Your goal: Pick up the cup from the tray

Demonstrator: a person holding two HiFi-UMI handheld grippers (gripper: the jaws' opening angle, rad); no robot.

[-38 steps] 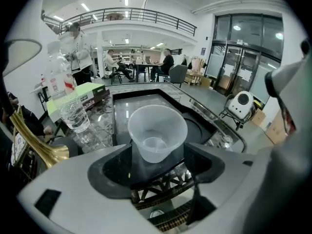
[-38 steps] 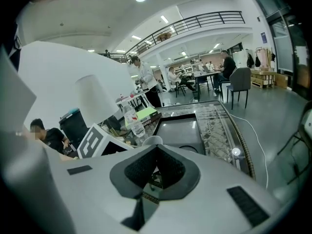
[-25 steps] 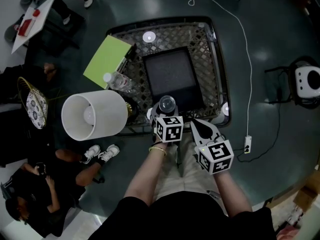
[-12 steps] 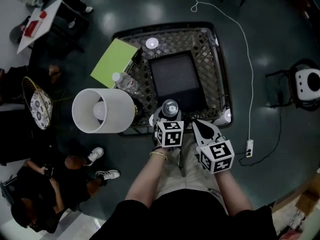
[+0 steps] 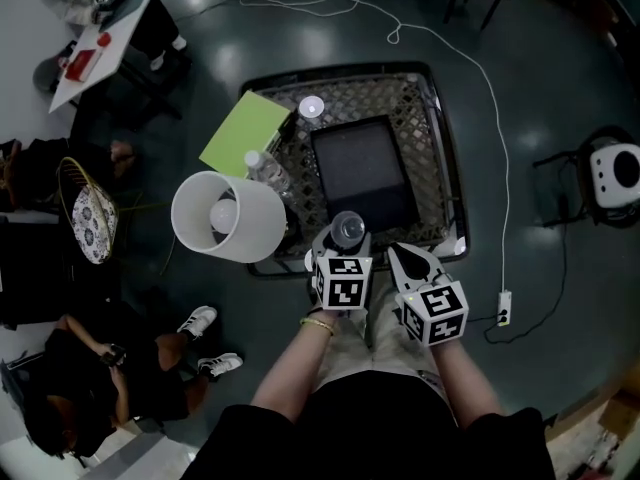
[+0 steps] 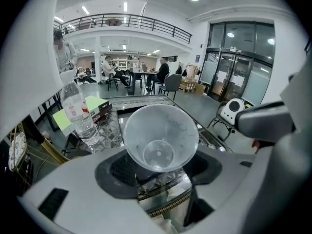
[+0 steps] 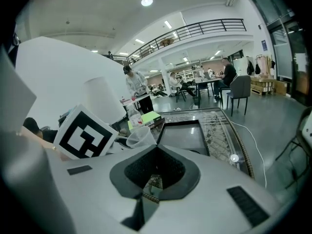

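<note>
Dark floor under us, glass-topped wicker table (image 5: 440, 168) on it, black tray (image 5: 360, 168) at table's centre. Our left gripper (image 6: 161, 172) clamps clear cup (image 6: 161, 136) near its base, mouth tipped back toward gripper camera. Cup hangs over table's near edge, clear of tray as far as we judge. Our right gripper (image 7: 155, 178) closed, empty, just beside. We judge pick-up done; only secure hold left.

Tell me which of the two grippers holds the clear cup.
The left gripper: its jaws grip the clear cup; the right gripper is shut and empty.
</note>
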